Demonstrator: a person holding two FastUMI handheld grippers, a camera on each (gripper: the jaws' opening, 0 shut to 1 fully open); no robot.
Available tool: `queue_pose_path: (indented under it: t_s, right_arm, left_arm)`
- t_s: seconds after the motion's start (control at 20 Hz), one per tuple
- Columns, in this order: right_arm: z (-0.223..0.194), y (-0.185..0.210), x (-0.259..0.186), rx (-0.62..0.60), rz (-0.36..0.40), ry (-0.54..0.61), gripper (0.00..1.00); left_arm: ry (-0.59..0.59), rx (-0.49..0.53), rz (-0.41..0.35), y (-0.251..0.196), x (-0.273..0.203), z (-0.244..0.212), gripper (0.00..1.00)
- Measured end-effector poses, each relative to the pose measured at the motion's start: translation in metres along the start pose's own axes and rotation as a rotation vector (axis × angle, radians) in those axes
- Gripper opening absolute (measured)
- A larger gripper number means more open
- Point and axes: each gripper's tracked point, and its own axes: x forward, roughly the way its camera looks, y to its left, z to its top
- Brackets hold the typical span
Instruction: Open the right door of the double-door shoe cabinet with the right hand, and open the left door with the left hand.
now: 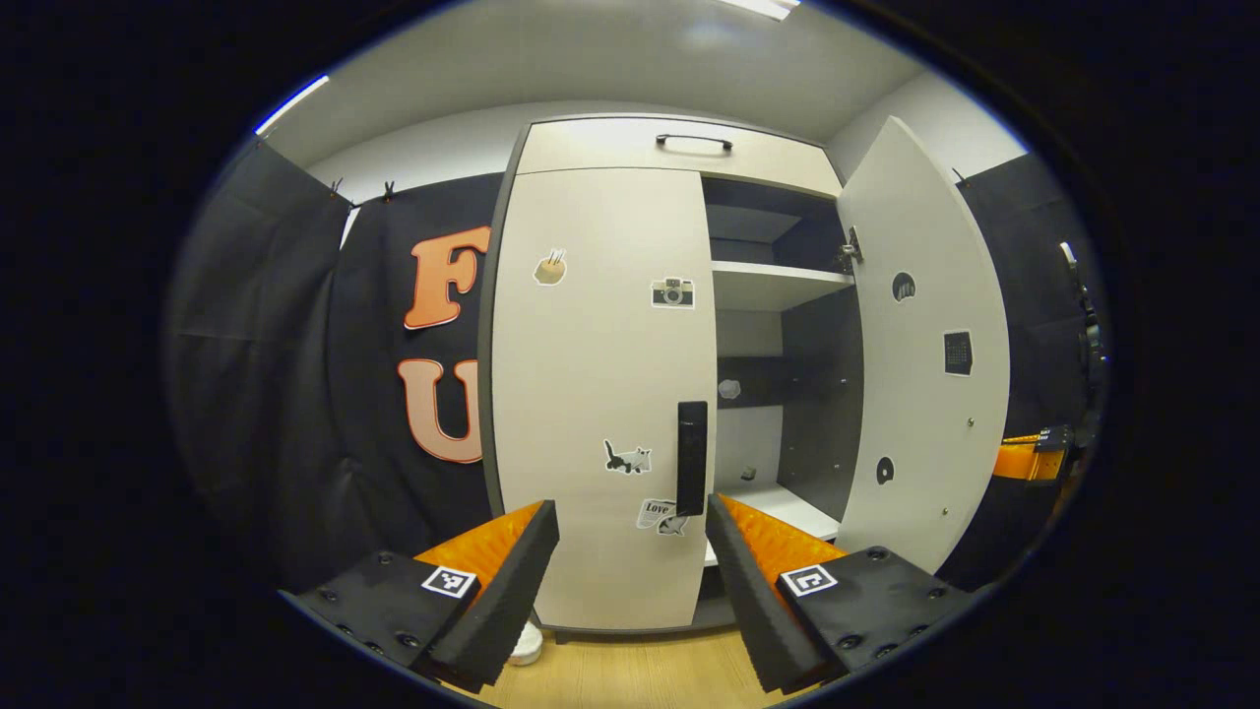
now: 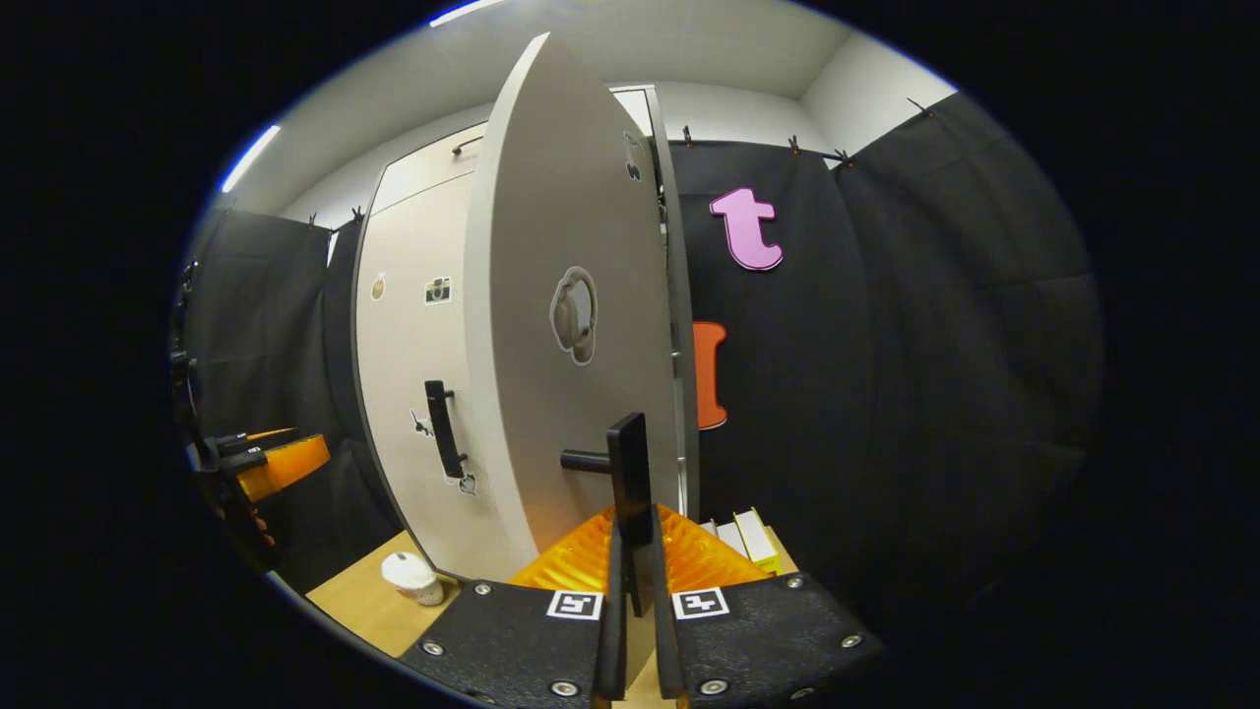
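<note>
In the left gripper view, the left gripper (image 1: 630,551) points at the double-door shoe cabinet (image 1: 679,374) with its fingers spread wide and nothing between them. Ahead of it the left door (image 1: 600,394) lies closed, flush with the cabinet front, and carries stickers of a camera (image 1: 672,292) and a cat (image 1: 627,458); its vertical black handle (image 1: 692,458) sits at the door's right edge, seen in the gap between the fingers and apart from both. A drawer front with a horizontal handle (image 1: 694,141) runs across the top. Right of the closed door the interior stands exposed, with a white shelf (image 1: 778,286), and the right door (image 1: 925,364) is swung outward; the right gripper (image 1: 1029,458) shows just beyond that door's outer edge. In the right gripper view, the left gripper appears at far left, a white cup (image 2: 411,576) stands on the wooden floor (image 2: 364,601), and the right gripper (image 2: 631,551) has its fingers closed on the open right door's black handle (image 2: 628,478), both pressing its bar. Small boxes (image 2: 745,537) lie near the cabinet's foot.
</note>
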Motion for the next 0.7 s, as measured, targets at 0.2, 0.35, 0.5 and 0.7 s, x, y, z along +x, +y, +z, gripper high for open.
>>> queue_pose_path:
  t_s: [0.2, 0.35, 0.5, 0.7]
  right_arm:
    - [0.001, -0.021, -0.003, 0.003, -0.065, -0.002, 0.07]
    - [0.001, -0.031, -0.007, 0.014, -0.078, -0.002, 0.07]
    - [0.004, -0.049, -0.011, -0.002, -0.123, -0.01, 0.05]
    - [0.004, -0.048, -0.019, 0.054, -0.089, -0.023, 0.12]
  left_arm:
    - [0.002, -0.009, -0.031, -0.016, 0.014, -0.002, 0.96]
    - [0.011, -0.018, -0.048, -0.024, 0.024, -0.006, 0.96]
    - [0.015, -0.022, -0.061, -0.031, 0.034, -0.007, 0.96]
    - [0.037, -0.041, -0.08, -0.045, 0.057, -0.013, 0.96]
